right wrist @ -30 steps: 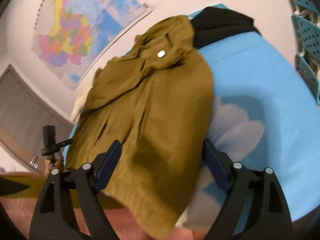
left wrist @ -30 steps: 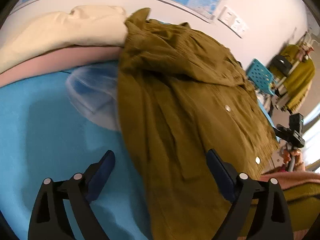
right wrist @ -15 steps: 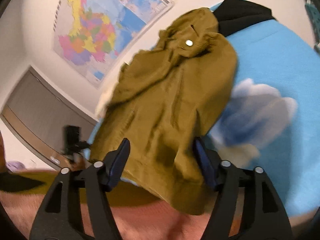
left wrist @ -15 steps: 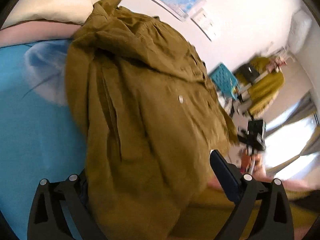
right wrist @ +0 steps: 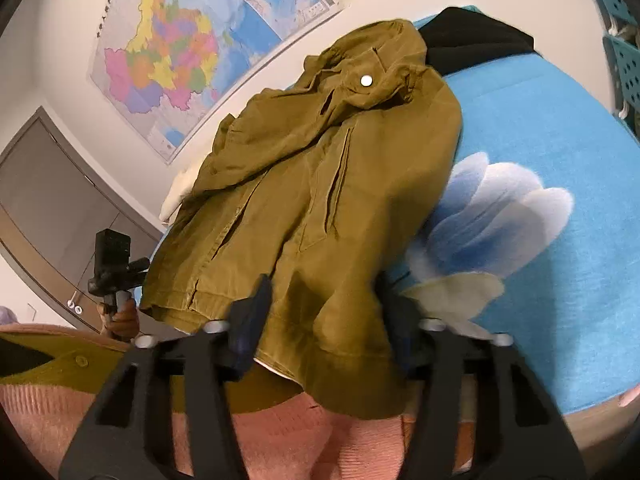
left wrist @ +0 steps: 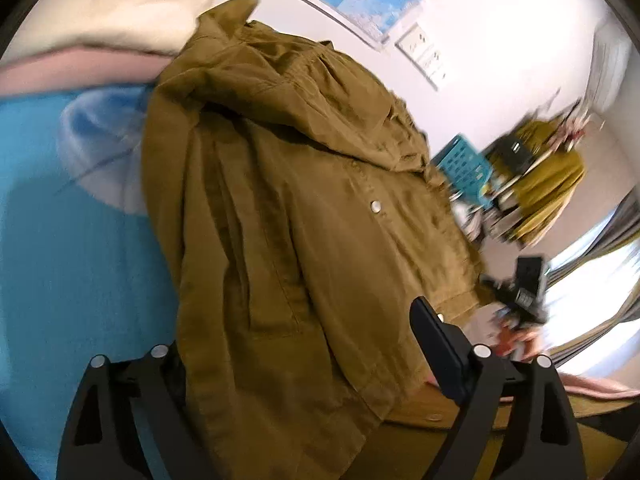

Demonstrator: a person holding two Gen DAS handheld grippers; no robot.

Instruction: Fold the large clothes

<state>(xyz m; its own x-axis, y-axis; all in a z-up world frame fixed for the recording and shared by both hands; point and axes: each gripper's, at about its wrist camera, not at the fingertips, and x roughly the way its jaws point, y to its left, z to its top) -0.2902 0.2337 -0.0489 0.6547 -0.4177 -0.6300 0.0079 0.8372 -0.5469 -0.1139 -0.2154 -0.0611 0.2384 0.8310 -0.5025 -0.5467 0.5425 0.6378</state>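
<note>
the olive jacket [right wrist: 320, 184] lies spread on the blue bed [right wrist: 560, 200], its hem hanging over the near edge. the right tool [right wrist: 324, 316] has just clamped shut on that hem. the left tool [left wrist: 296, 356] has been closing, its jaws apart with the hem between them, no grip visible.

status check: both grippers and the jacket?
Right gripper shut on jacket hem. Left gripper open, closing, astride the other hem corner. Jacket flat on blue bedspread. Nothing blocking.
</note>
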